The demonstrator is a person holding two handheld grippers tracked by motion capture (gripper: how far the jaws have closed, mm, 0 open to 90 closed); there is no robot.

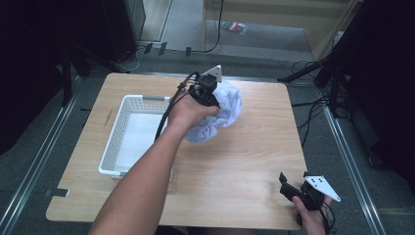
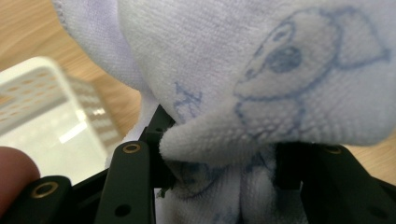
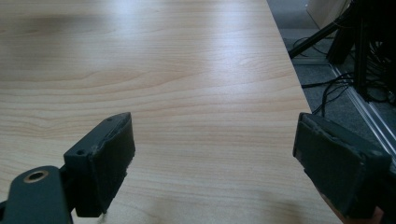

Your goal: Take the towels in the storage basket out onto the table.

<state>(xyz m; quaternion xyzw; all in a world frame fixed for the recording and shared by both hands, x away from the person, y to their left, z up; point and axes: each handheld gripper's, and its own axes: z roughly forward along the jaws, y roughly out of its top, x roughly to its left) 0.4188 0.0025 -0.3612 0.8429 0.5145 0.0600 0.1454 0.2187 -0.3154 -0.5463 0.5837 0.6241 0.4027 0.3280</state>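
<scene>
A white cloth [image 1: 222, 110] with a faint blue print hangs bunched above the table's middle, just right of a white perforated basket [image 1: 128, 105]. My left gripper [image 1: 208, 93] is shut on the cloth's upper part. In the left gripper view the cloth [image 2: 261, 70] drapes over both black jaws, and the basket [image 2: 42, 88] lies blurred at the left. My right gripper [image 1: 293, 188] rests low at the table's front right corner, open. In the right gripper view its pads [image 3: 114, 156] stand wide apart over bare wood, with nothing between them.
The wooden table [image 1: 244, 161] has free surface at the front and right. Its right edge [image 3: 299, 88] drops to a grey floor with cables and a black stand [image 1: 337, 73]. Metal rails run along both sides of the table.
</scene>
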